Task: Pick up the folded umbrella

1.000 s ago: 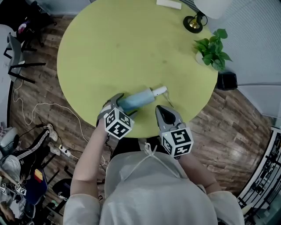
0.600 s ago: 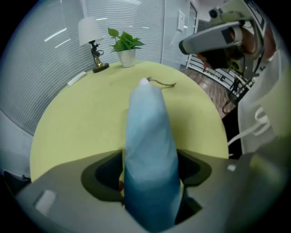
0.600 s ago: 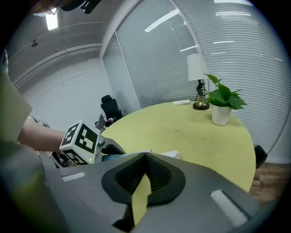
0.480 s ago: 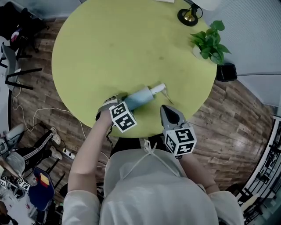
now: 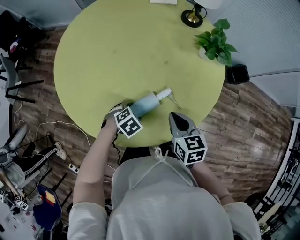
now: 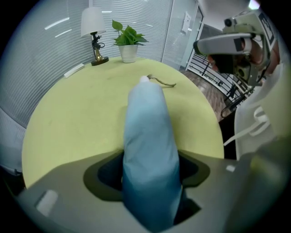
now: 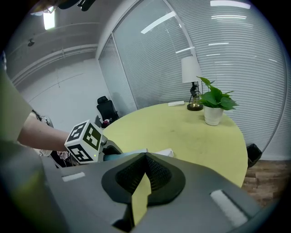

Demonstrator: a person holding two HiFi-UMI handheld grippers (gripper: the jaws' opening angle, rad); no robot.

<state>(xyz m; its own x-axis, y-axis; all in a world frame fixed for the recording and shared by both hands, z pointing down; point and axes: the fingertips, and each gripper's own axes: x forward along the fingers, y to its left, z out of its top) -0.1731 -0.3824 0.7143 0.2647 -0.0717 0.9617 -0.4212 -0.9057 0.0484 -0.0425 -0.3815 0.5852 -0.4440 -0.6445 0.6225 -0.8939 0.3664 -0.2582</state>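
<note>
The folded umbrella (image 5: 146,102), pale blue in its sleeve with a white handle (image 5: 163,93) and a thin strap, lies on the round yellow-green table (image 5: 117,47) near its front edge. My left gripper (image 5: 126,109) points steeply down over the umbrella's left end. Its jaws have just been closing, and in the left gripper view the umbrella (image 6: 148,132) fills the space between them, pressed on both sides by the left gripper (image 6: 150,182). My right gripper (image 5: 175,117) hovers at the table's front edge, right of the umbrella, with its tips together on nothing; its own view shows the right gripper (image 7: 144,157) the same.
A table lamp (image 5: 192,18), a potted plant (image 5: 214,44) and a flat white item (image 5: 163,1) stand at the far right of the table. A black bin (image 5: 236,73) sits on the wooden floor beyond. Chairs, cables and bags lie on the floor at left.
My left gripper came down and tilted steeper over the umbrella's left end, its jaws closing around it. The right gripper shifted slightly. The umbrella stays on the table.
</note>
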